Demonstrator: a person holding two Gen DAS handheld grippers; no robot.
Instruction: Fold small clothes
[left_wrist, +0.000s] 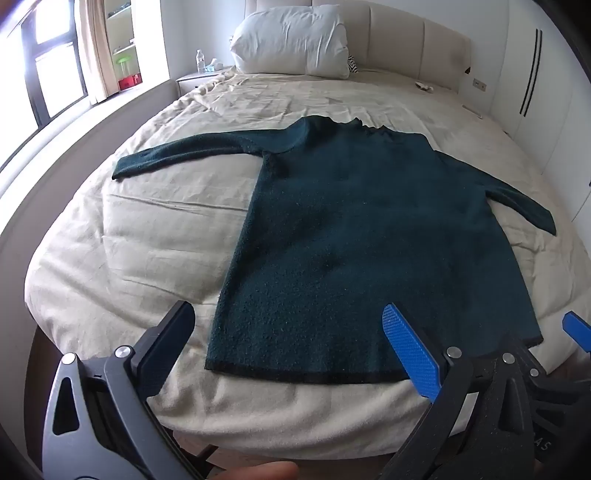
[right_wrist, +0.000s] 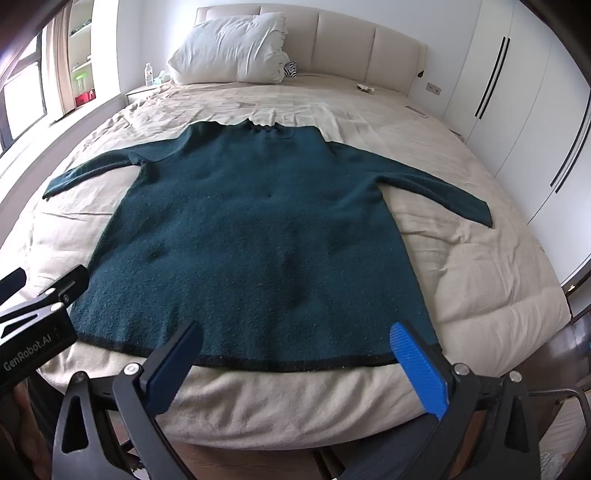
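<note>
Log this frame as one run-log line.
stage: pre-fold | sweater: flat on bed, sleeves spread, hem nearest | left gripper: open, empty | right gripper: open, empty, at hem

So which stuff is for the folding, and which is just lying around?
For the folding:
green sweater, spread flat on the bed
left gripper, jaws open
right gripper, jaws open

Just lying about:
pillow
water bottle
striped cloth

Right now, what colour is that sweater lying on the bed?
Dark teal green sweater, with a thin black band along its bottom hem; the right wrist view shows it best.
</note>
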